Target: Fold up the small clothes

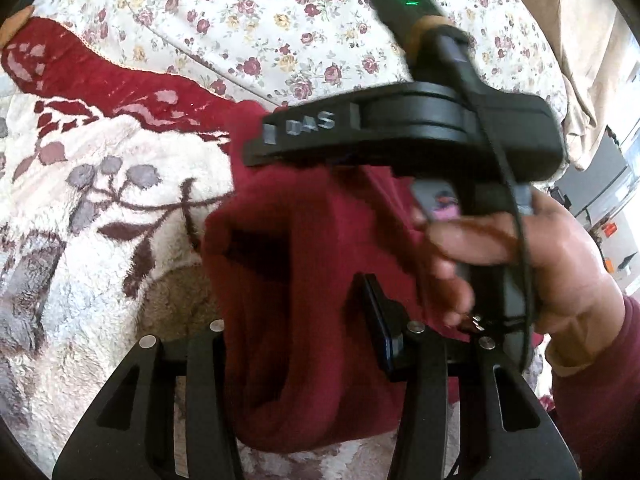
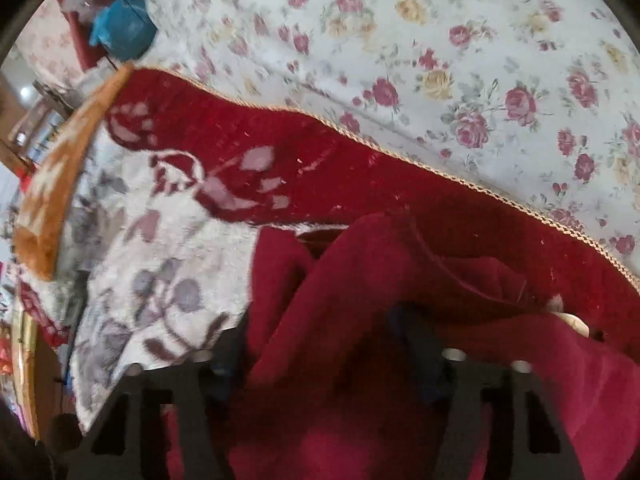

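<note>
2 grippers work 1 maroon garment (image 1: 304,240), which lies bunched on my fleecy blanket (image 1: 100,208) beside the rose-print sheet (image 1: 248,12). My left gripper (image 1: 308,336) has a thick fold bunched between its part-spread fingers, apparently pinched. My right gripper (image 2: 320,356) stands half spread over the cloth; blur hides any grip, so I cannot tell. A hand (image 1: 532,256) carries it.

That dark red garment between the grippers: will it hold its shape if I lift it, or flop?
Probably flop: the dark red garment hangs in soft folds between the left gripper fingers. It looks light for its size, bunching freely in the right wrist view. It may drag rather than slide on the fluffy blanket.
</note>
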Action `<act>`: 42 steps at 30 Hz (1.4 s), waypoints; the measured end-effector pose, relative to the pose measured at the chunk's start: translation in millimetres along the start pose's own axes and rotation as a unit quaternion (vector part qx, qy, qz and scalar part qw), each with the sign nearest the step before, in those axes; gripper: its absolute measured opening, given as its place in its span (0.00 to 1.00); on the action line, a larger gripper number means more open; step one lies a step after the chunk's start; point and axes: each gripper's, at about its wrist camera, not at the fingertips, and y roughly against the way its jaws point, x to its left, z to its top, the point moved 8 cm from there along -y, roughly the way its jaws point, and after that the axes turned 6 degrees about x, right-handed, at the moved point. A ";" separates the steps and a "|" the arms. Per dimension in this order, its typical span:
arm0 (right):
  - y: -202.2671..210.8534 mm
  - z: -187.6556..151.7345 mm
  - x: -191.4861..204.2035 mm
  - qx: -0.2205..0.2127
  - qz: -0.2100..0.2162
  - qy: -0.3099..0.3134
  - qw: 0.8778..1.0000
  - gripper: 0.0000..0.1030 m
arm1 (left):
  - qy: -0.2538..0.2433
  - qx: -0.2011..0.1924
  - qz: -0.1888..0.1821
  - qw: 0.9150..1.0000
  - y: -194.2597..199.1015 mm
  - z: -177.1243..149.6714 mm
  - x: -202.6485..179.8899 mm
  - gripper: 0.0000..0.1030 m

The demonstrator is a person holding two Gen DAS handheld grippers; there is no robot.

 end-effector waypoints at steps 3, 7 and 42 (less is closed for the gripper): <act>12.0 -7.3 -0.9 -0.018 0.018 0.000 1.000 0.31 | 0.000 0.002 0.006 1.000 -2.6 -0.6 4.0 0.42; 21.7 -14.2 -6.6 -0.037 0.052 -0.024 0.998 0.26 | -0.005 -0.002 0.012 1.000 -4.2 -0.5 3.1 0.42; 177.5 -155.7 -262.0 -0.160 0.047 -0.253 0.953 0.18 | -0.188 0.072 -0.039 0.979 -75.8 -25.2 -247.8 0.15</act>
